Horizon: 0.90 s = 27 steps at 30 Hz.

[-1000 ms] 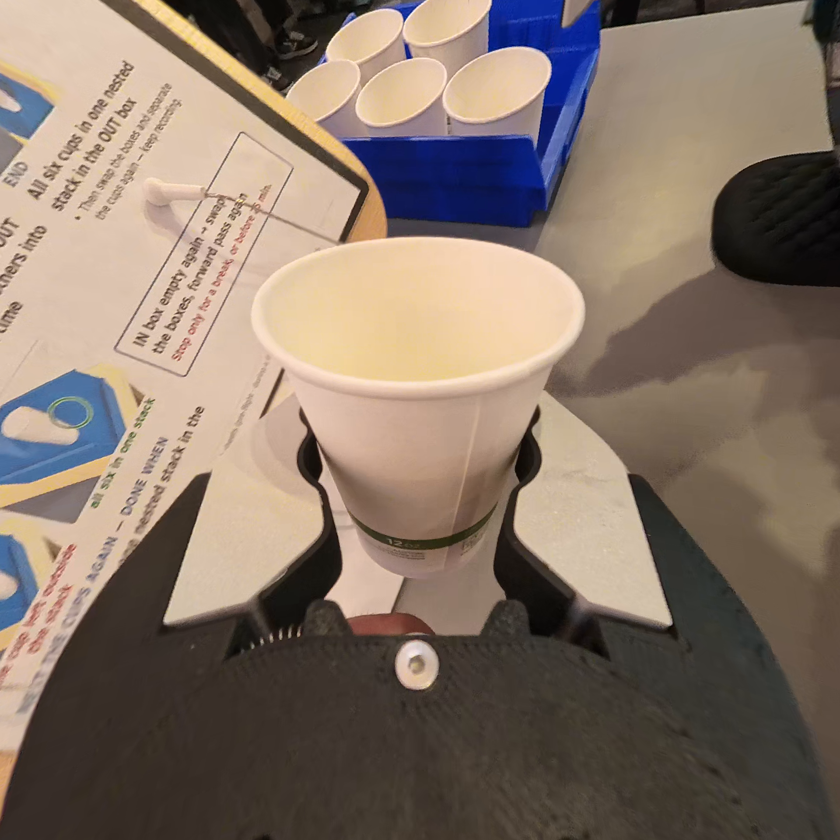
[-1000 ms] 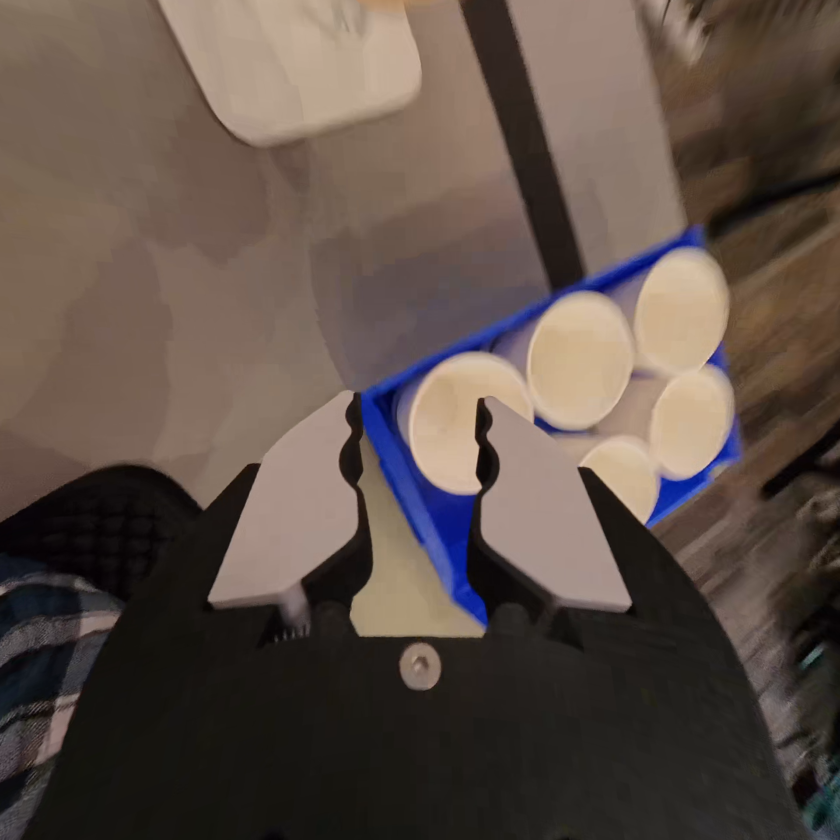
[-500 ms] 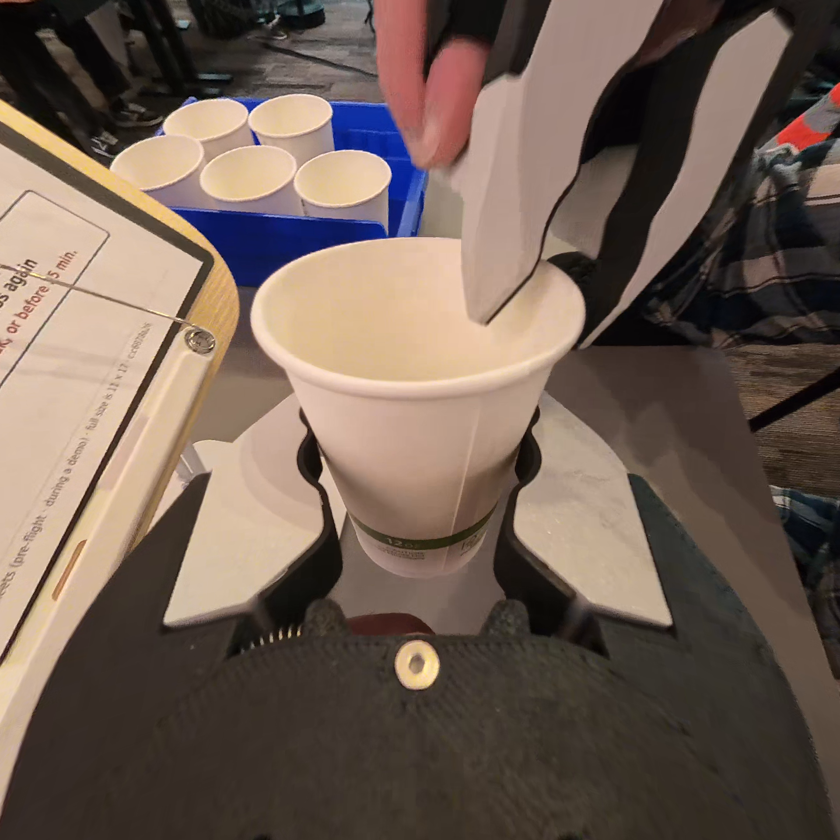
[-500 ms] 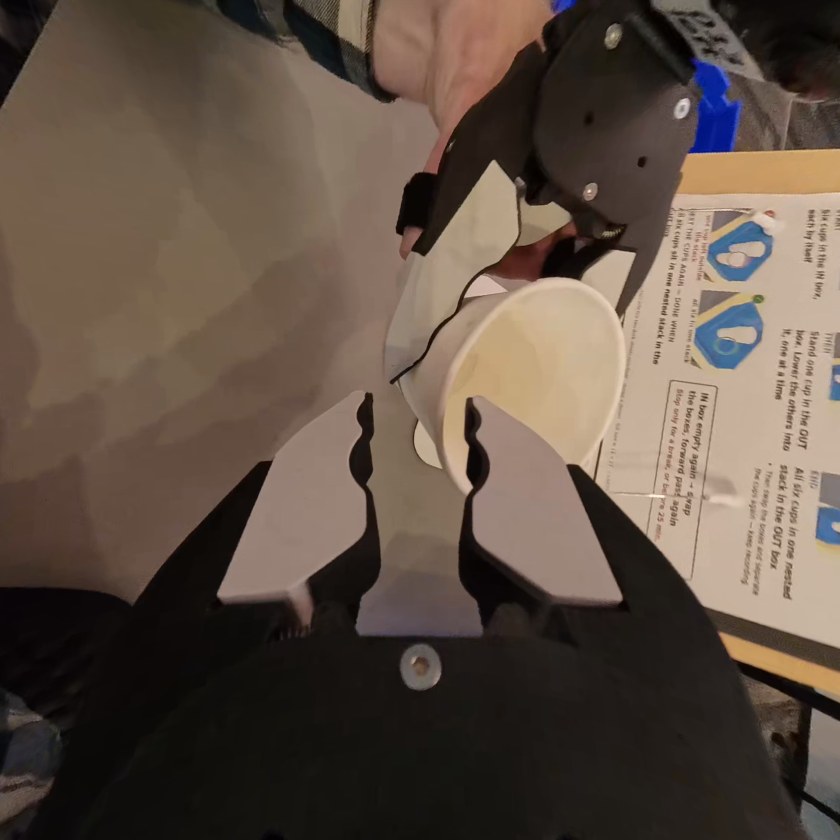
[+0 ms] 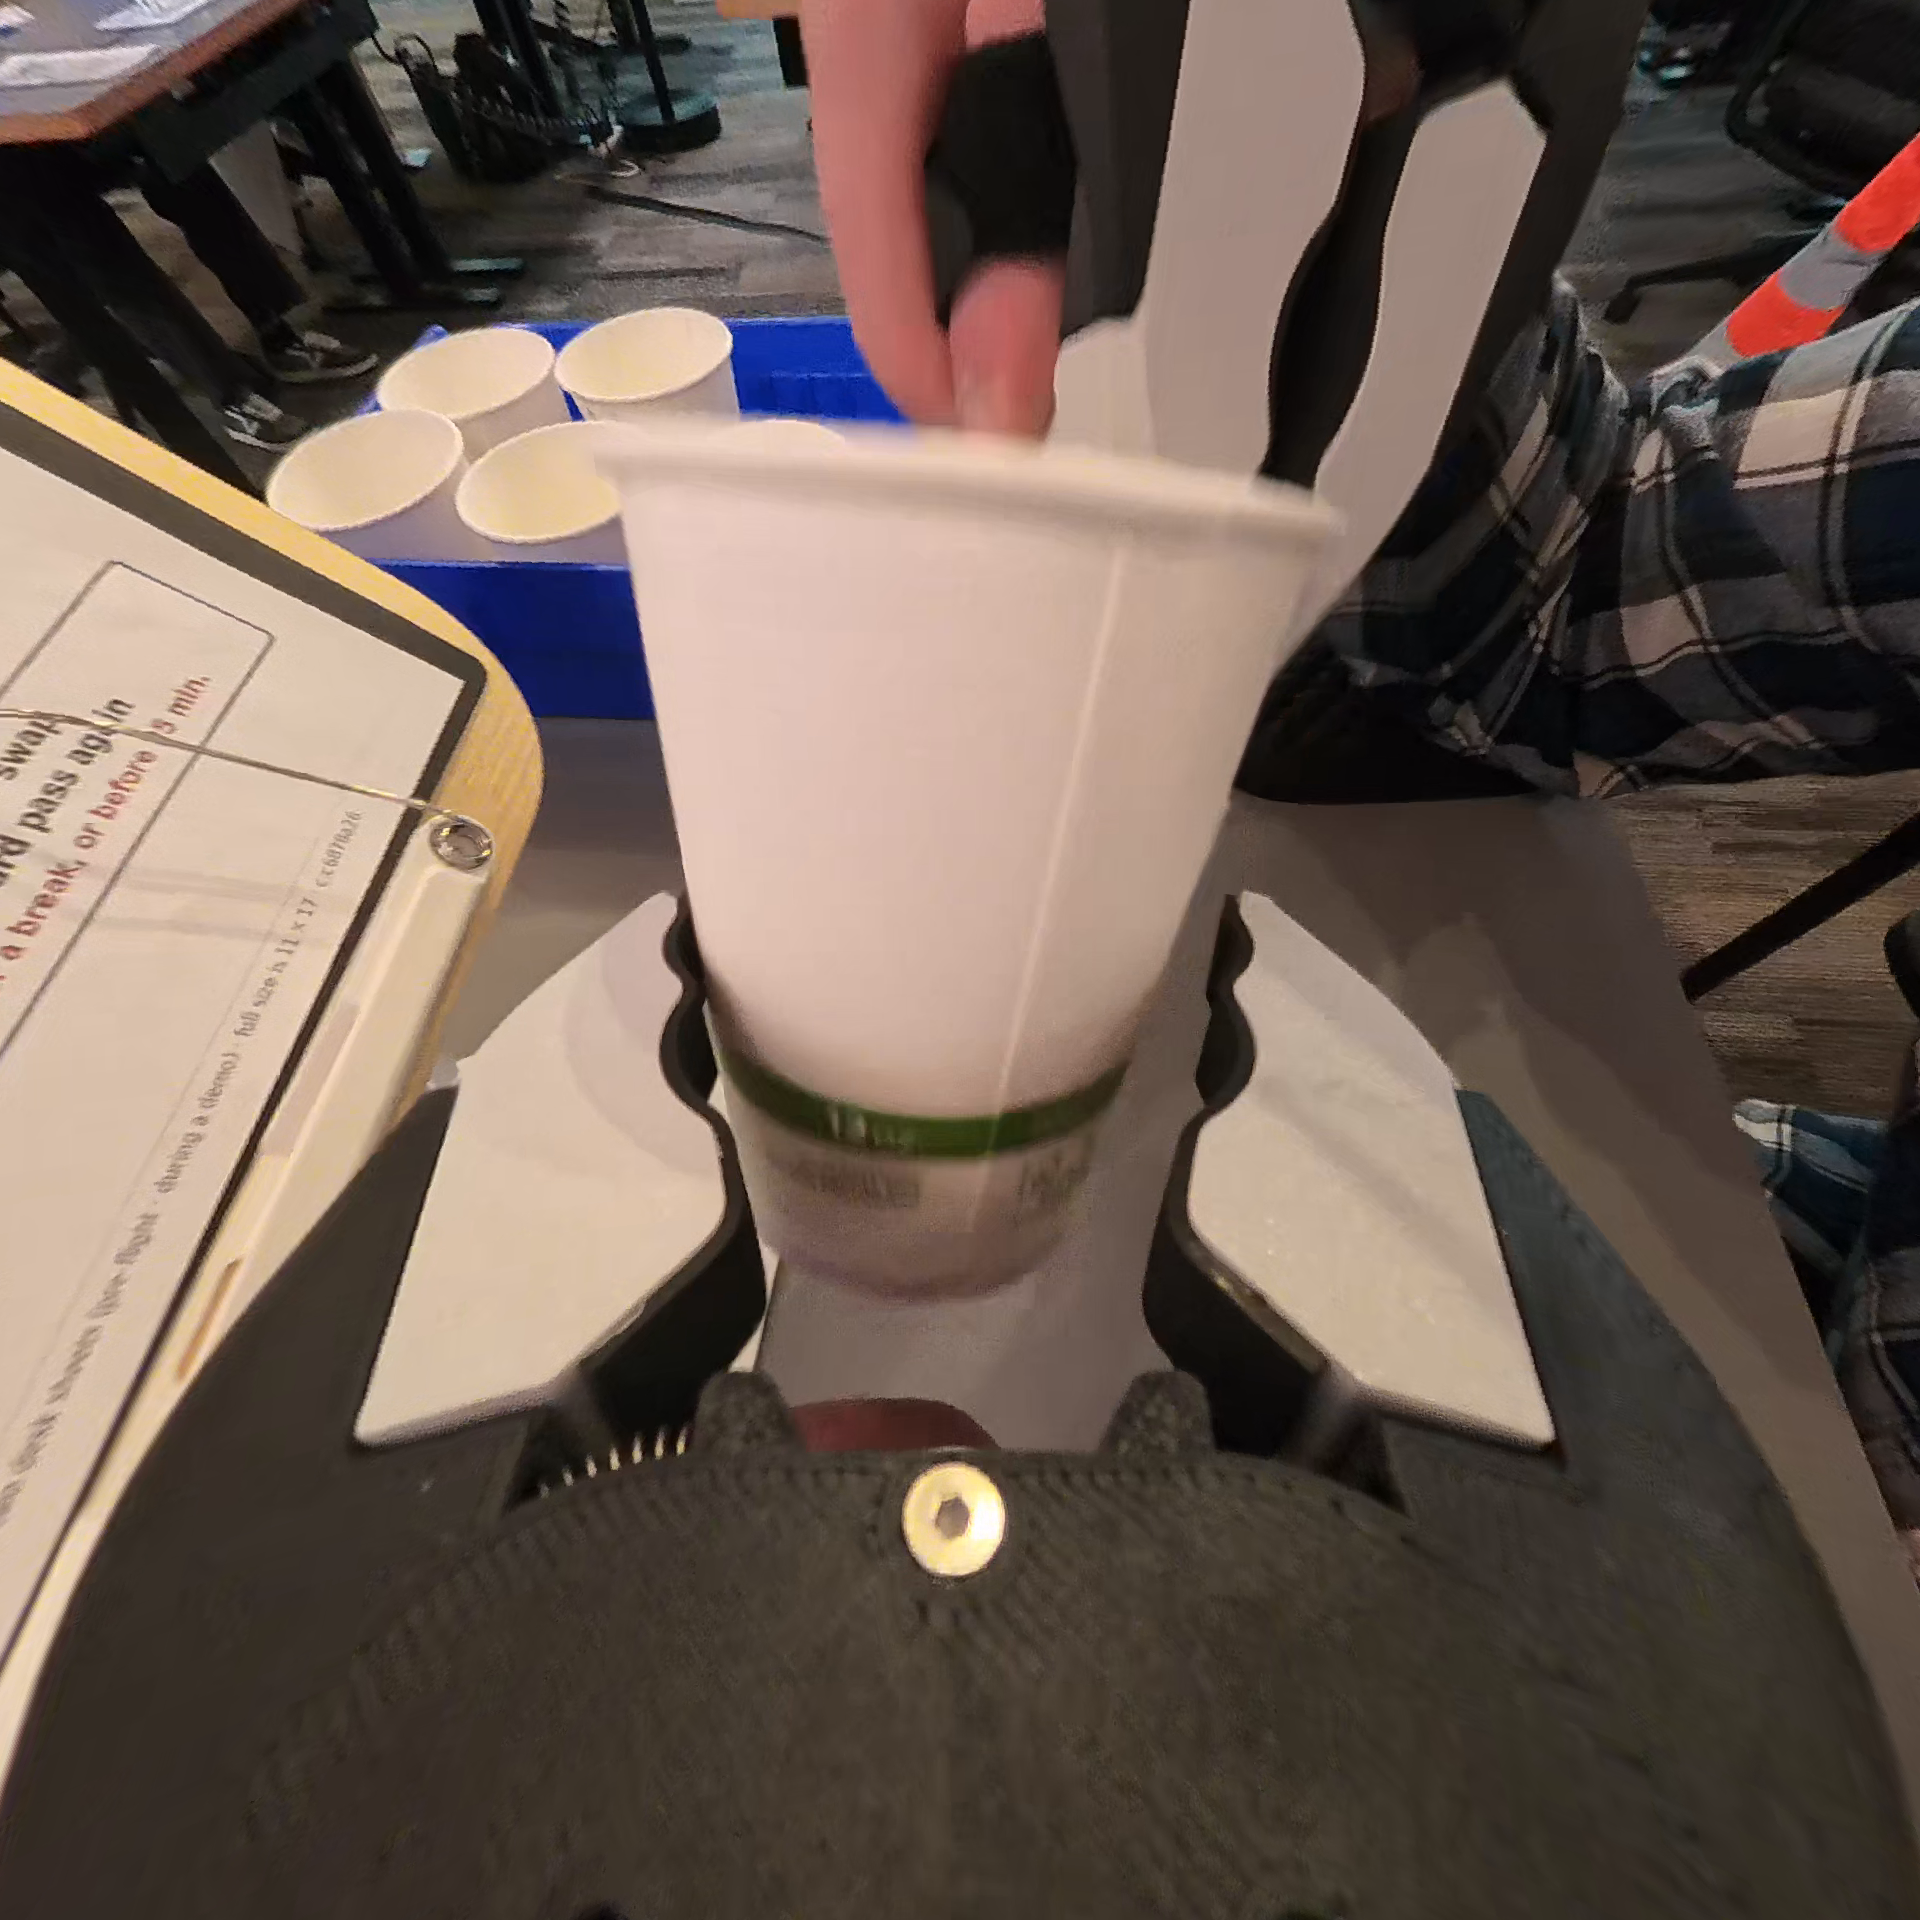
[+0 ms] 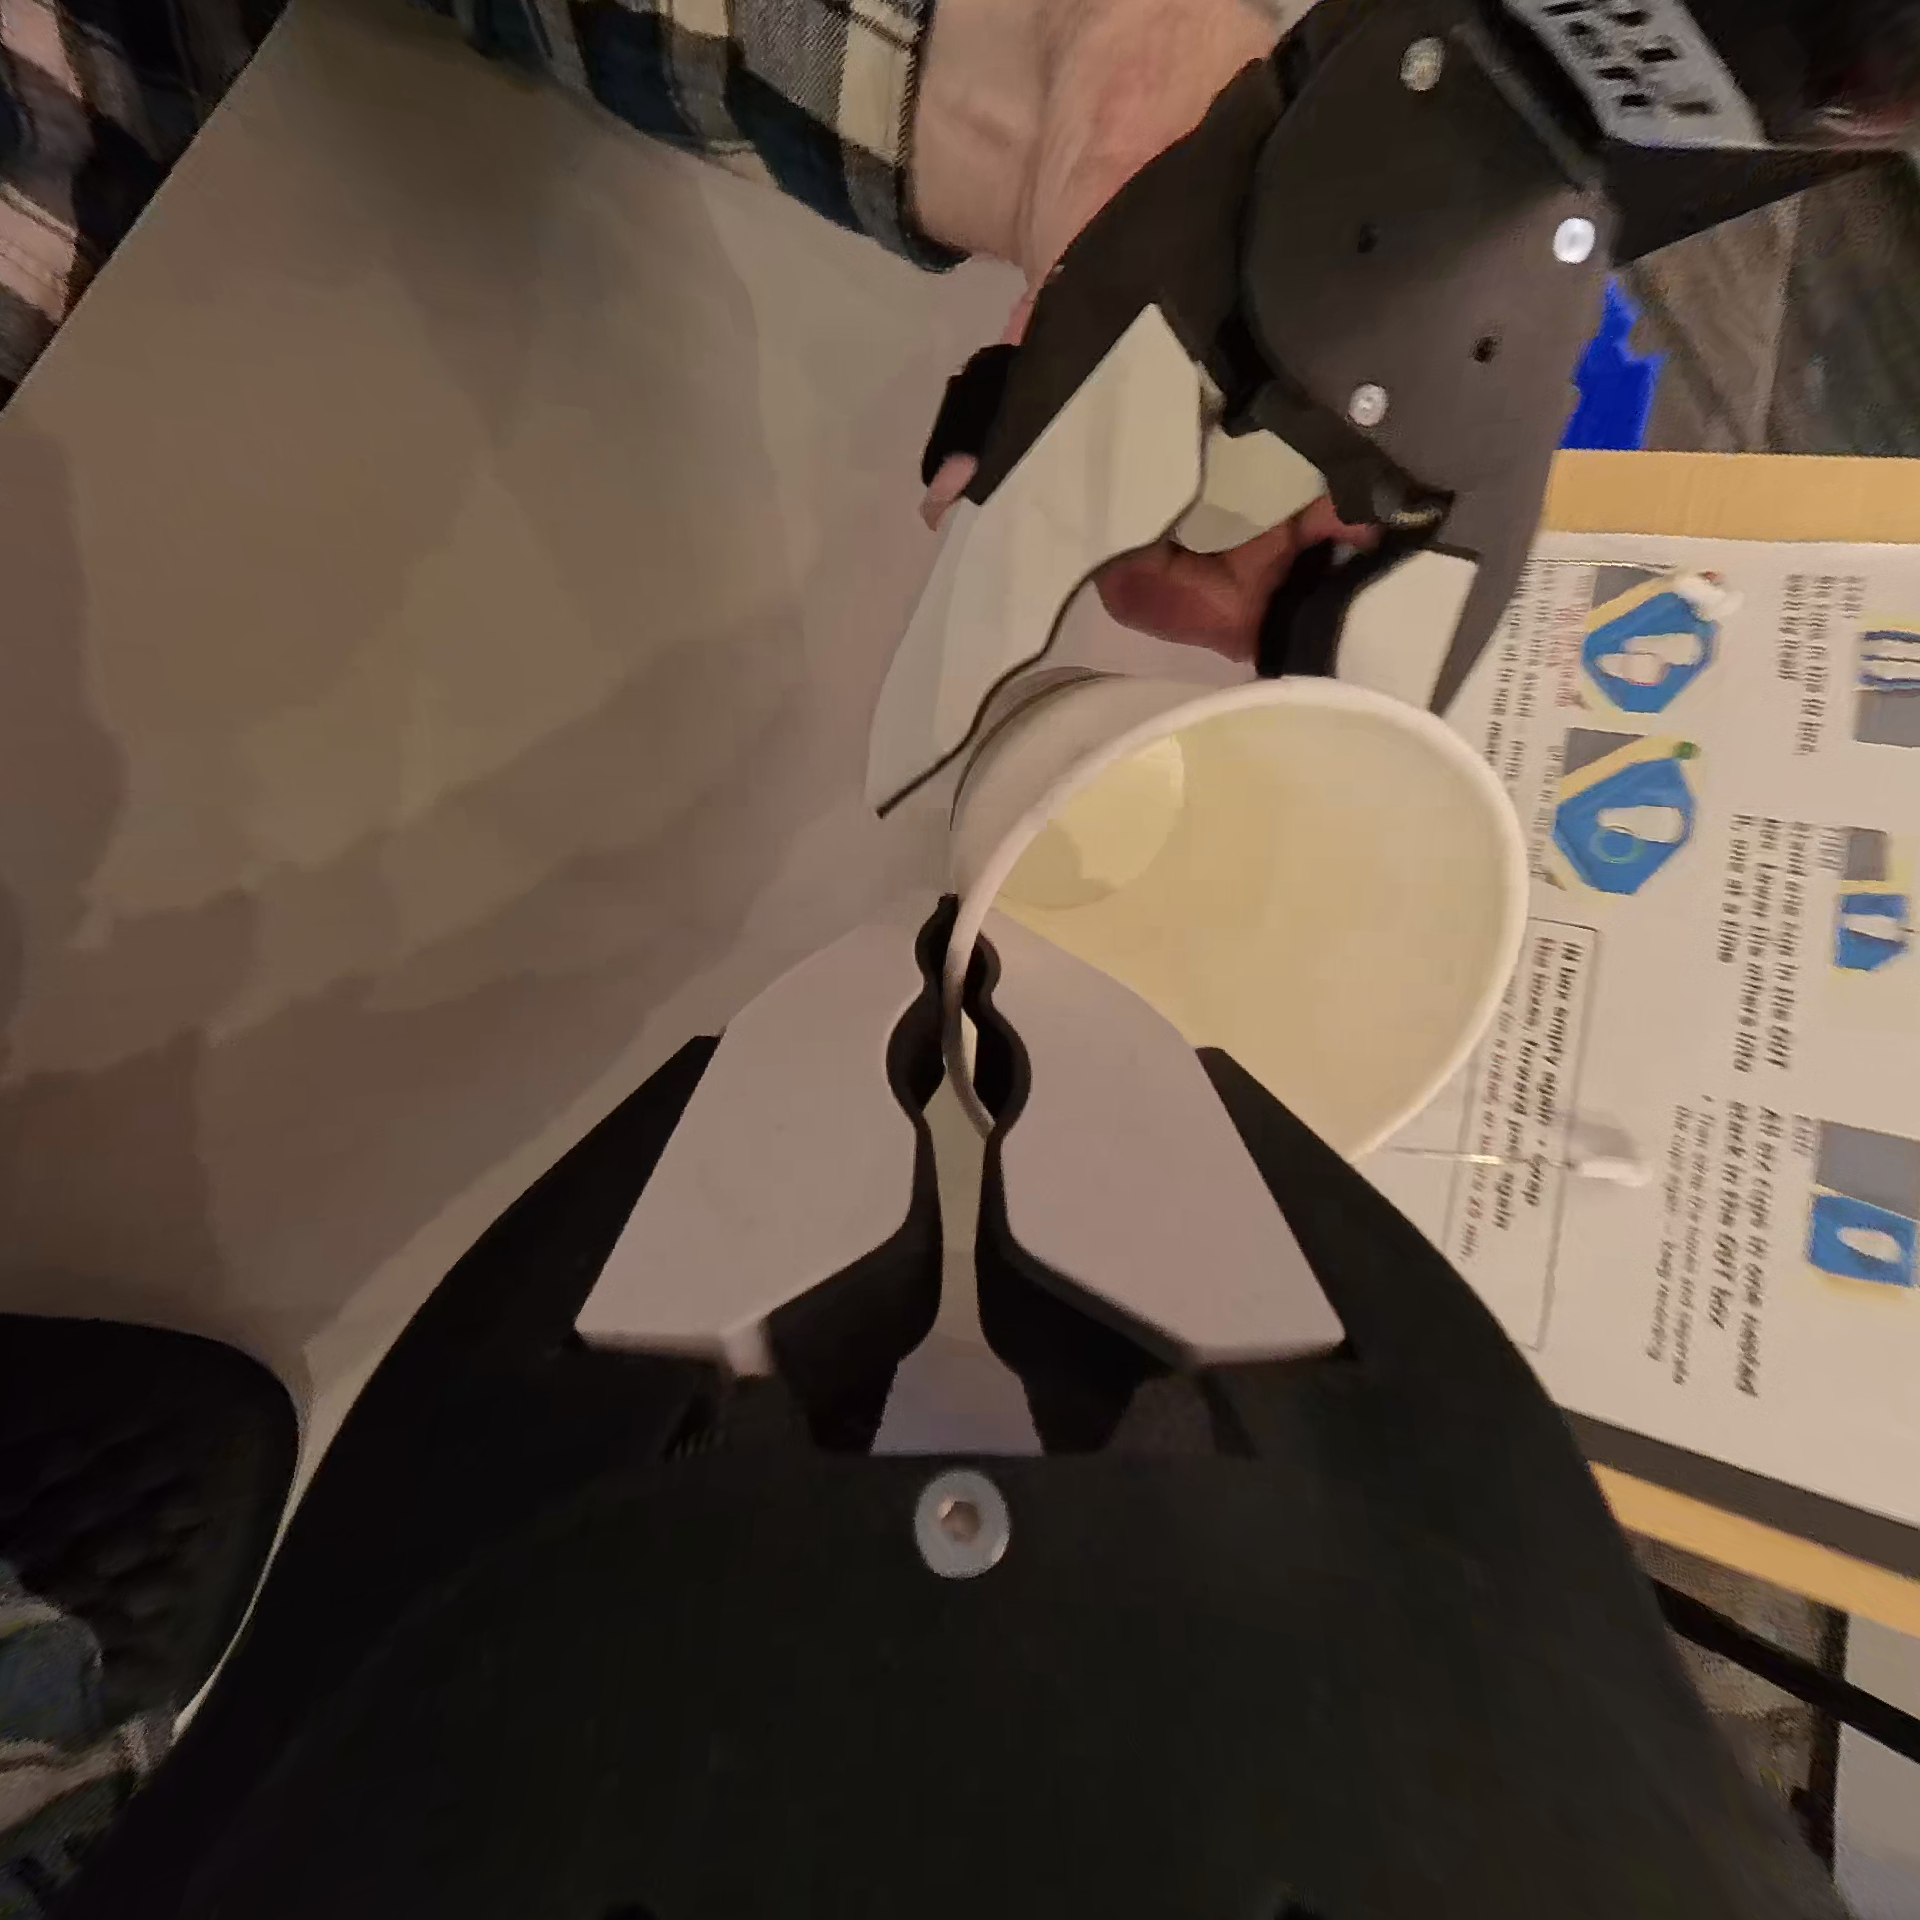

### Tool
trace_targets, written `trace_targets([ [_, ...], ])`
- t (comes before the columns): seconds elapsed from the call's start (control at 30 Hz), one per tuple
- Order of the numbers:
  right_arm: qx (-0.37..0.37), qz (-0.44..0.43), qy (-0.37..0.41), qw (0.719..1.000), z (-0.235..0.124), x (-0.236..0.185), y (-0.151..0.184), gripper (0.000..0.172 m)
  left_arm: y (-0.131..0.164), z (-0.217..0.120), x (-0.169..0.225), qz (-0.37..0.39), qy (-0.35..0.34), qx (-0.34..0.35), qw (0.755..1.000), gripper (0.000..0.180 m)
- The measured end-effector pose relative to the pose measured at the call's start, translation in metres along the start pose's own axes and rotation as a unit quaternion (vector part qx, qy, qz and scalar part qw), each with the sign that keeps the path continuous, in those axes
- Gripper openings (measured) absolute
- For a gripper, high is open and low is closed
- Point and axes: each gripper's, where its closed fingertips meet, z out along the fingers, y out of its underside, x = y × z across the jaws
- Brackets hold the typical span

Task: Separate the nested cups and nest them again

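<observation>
A white paper cup [image 6: 1247, 914] is pinched by its rim in the right hand-held gripper [image 6: 961, 977]; the left hand-held gripper [image 5: 956, 997] is spread wide around its base, a gap showing on one side.

Black textured tongs [image 6: 961, 971] with pale grey finger plates, wavy black pads, silver screw; plaid sleeve [image 6: 790, 83].

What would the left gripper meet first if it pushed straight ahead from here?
The white paper cup already between the left gripper fingers; behind it, probably the blue bin of cups, though depth is unclear.
</observation>
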Motion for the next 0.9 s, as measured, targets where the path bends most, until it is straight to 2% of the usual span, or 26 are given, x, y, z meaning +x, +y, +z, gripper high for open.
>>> trace_targets([
  [0.13,-0.013,0.019,0.06,0.998,-0.031,0.014,0.012,0.001,-0.008,-0.019,-0.008,0.003,-0.026,0.015,1.0,0.091],
  [0.23,-0.024,0.043,0.125,0.991,-0.066,0.026,0.026,0.001,-0.012,-0.037,-0.013,0.016,-0.046,0.022,0.999,0.078],
  [0.3,-0.051,0.064,0.178,0.981,-0.092,0.033,0.042,0.001,-0.017,-0.051,-0.016,0.025,-0.064,0.033,0.997,0.06],
  [0.4,-0.082,0.1,0.24,0.962,-0.127,0.038,0.067,0.001,-0.023,-0.07,-0.016,0.044,-0.08,0.043,0.995,0.018],
  [0.47,-0.115,0.128,0.276,0.946,-0.148,0.039,0.086,0.001,-0.025,-0.081,-0.01,0.054,-0.073,0.041,0.995,0.0],
  [0.57,-0.196,0.179,0.316,0.911,-0.172,0.035,0.121,0.001,-0.026,-0.093,-0.008,0.071,-0.091,0.031,0.993,0.0],
  [0.7,-0.258,0.237,0.328,0.877,-0.188,0.028,0.156,0.001,-0.026,-0.1,-0.006,0.087,-0.108,0.019,0.99,0.0],
  [0.9,-0.306,0.318,0.312,0.841,-0.197,0.014,0.202,0.001,-0.025,-0.107,-0.011,0.085,-0.123,0.02,0.988,0.0],
])
